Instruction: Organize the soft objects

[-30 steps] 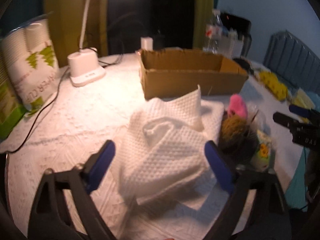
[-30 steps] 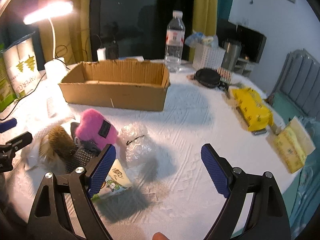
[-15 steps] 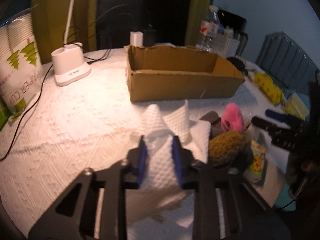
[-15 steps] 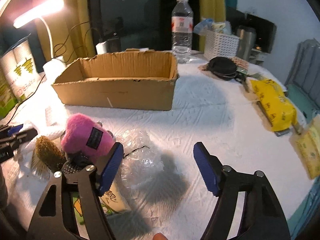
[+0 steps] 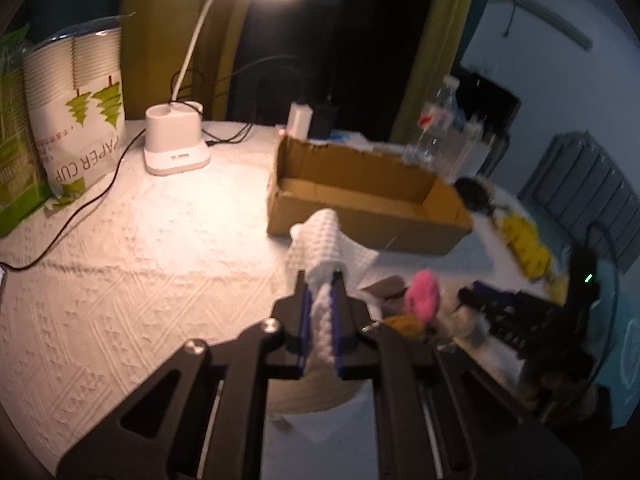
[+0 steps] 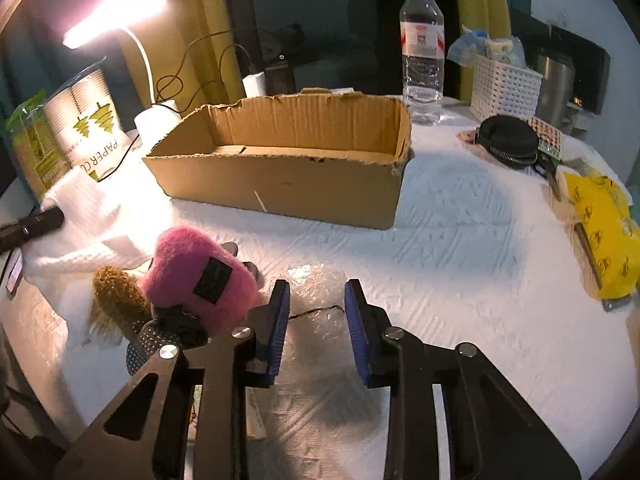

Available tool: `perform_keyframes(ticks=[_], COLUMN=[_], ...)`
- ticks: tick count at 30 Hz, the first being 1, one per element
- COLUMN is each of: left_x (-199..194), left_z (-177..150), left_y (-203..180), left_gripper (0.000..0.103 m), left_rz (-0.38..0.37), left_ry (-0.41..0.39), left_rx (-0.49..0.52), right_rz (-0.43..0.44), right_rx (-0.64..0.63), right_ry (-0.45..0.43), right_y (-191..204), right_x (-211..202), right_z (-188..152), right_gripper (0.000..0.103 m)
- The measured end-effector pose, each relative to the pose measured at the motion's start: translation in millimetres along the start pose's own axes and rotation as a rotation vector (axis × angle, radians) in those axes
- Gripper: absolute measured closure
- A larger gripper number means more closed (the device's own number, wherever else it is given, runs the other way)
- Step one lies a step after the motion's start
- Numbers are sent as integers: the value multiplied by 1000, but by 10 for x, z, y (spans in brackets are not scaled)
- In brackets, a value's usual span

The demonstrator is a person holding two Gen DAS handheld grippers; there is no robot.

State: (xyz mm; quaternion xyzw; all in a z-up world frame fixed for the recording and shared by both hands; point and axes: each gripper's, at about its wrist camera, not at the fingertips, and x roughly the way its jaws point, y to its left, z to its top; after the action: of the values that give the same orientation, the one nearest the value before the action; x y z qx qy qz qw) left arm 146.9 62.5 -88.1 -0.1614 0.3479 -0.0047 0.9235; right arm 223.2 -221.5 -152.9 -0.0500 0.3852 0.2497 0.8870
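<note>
My left gripper point(image 5: 321, 280) is shut on a white waffle-weave towel point(image 5: 320, 240) and holds it lifted above the table, in front of the open cardboard box point(image 5: 360, 196). The towel point(image 6: 80, 216) also shows at the left of the right wrist view. My right gripper point(image 6: 316, 296) is partly closed around a clear crumpled plastic bag point(image 6: 316, 300) on the table, its jaws still apart. A pink fuzzy pouch point(image 6: 196, 276) and a brown furry item point(image 6: 116, 292) lie just left of it. The box point(image 6: 288, 176) stands behind them.
A white desk lamp point(image 5: 176, 148) and a pack of paper cups point(image 5: 76, 108) stand at the far left. A water bottle point(image 6: 422, 48), a white basket point(image 6: 504, 88), a black pouch point(image 6: 508, 140) and yellow packets point(image 6: 604, 224) are on the right.
My left gripper shut on the towel and lifted it off the table. My right gripper moved forward over the plastic bag and narrowed its jaws.
</note>
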Motion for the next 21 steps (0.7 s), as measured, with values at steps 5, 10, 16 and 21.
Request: perform_keyframes(ticks=[5, 10, 16, 21], left_x=[-36, -33, -25, -27], left_z=[72, 243, 298, 116], left_y=[116, 268, 359, 618], left_gripper=[94, 94, 92, 92], left_rz=[-35, -100, -129, -113], left_ry=[-8, 15, 22, 43], left_rx=[-65, -99, -95, -148], right_rz=[8, 12, 10, -19], right_rx=[9, 96, 53, 18], right_ry=[-1, 18, 48, 39], right_y=[-81, -175, -21, 95], right_x=[-4, 122, 177, 120], right_z=[-49, -62, -110, -96], right_gripper=[55, 43, 56, 63])
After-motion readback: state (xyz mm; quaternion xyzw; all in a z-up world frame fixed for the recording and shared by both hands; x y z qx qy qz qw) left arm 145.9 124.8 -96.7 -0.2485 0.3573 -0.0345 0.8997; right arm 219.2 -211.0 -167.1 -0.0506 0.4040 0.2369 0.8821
